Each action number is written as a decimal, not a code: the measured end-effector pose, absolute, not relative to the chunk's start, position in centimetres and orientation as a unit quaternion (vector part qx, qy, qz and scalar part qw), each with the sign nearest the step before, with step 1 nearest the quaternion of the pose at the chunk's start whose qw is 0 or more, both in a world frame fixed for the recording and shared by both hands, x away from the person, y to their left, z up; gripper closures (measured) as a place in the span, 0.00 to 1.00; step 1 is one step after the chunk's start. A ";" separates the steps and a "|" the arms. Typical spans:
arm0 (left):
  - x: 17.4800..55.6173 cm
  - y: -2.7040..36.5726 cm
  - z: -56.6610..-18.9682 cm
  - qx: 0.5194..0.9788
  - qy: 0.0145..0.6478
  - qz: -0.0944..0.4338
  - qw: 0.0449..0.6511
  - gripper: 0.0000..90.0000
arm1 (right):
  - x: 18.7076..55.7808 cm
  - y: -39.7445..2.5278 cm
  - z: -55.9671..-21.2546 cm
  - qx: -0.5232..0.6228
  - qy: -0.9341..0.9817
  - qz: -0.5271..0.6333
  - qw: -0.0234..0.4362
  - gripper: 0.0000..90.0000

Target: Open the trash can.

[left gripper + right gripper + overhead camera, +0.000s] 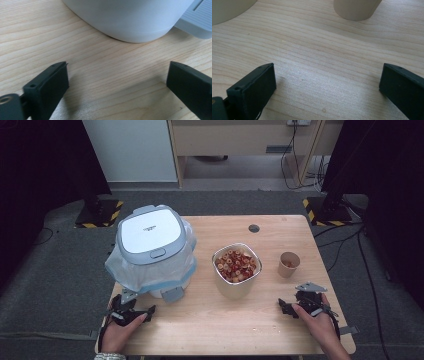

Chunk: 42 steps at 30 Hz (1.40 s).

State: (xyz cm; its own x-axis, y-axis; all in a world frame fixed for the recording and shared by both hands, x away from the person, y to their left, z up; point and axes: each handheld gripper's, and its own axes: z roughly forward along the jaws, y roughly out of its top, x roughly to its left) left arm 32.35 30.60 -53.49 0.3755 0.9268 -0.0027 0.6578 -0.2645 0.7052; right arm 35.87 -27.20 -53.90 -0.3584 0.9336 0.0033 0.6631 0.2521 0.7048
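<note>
Right hand-held gripper (292, 306) wide open, empty, near front right corner; cup (288, 264) just beyond, nearer than left hand-held gripper (131, 312), also open, empty, by bin (151, 251).

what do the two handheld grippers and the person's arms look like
The left gripper and right gripper are black, each with two blocky flat-faced jaws, a small hole near the tips. Each carries a grey three-cornered plate on top. A patterned cuff shows at the left wrist.

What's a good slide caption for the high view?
Both open grippers, left and right, rest on the table near a lidded bin, cereal bowl and cup.
</note>
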 end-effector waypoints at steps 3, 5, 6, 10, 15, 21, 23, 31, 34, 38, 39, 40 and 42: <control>32.3 30.7 -53.4 0.769 0.516 0.210 0.315 0.07 | 35.9 -27.2 -53.9 0.524 0.762 0.315 0.215 0.01; 32.2 30.7 -53.2 0.770 0.514 0.208 0.315 0.11 | 35.9 -27.2 -53.9 0.524 0.762 0.315 0.214 0.01; 32.1 30.7 -53.0 0.770 0.513 0.210 0.317 0.13 | 35.9 -27.2 -53.9 0.524 0.762 0.315 0.215 0.01; 31.8 30.8 -52.5 0.762 0.513 0.222 0.326 0.15 | 35.9 -27.2 -53.9 0.524 0.762 0.315 0.215 0.01; 31.5 31.0 -51.9 0.757 0.511 0.218 0.343 0.18 | 35.9 -27.2 -53.9 0.523 0.763 0.315 0.214 0.01; 30.9 30.3 -51.4 0.771 0.497 0.207 0.341 0.33 | 35.9 -27.2 -53.9 0.522 0.763 0.315 0.214 0.01; 30.6 30.0 -51.3 0.774 0.491 0.206 0.342 0.39 | 35.9 -27.2 -53.9 0.522 0.763 0.315 0.214 0.01; 29.8 29.0 -50.5 0.782 0.481 0.194 0.345 0.61 | 36.0 -27.3 -53.9 0.519 0.766 0.316 0.211 0.01; 29.4 28.7 -50.0 0.784 0.475 0.198 0.346 0.66 | 35.9 -27.4 -53.9 0.517 0.767 0.316 0.212 0.01; 29.0 28.0 -49.6 0.787 0.462 0.201 0.356 0.72 | 35.9 -27.4 -53.9 0.519 0.766 0.316 0.211 0.01; 29.0 27.8 -49.6 0.790 0.458 0.201 0.355 0.72 | 35.9 -27.4 -53.9 0.518 0.766 0.316 0.212 0.01; 29.0 27.6 -49.6 0.792 0.455 0.200 0.354 0.74 | 35.9 -27.4 -53.9 0.519 0.766 0.315 0.212 0.01; 29.0 27.5 -49.6 0.795 0.451 0.199 0.355 0.76 | 35.9 -27.4 -53.9 0.518 0.766 0.315 0.212 0.01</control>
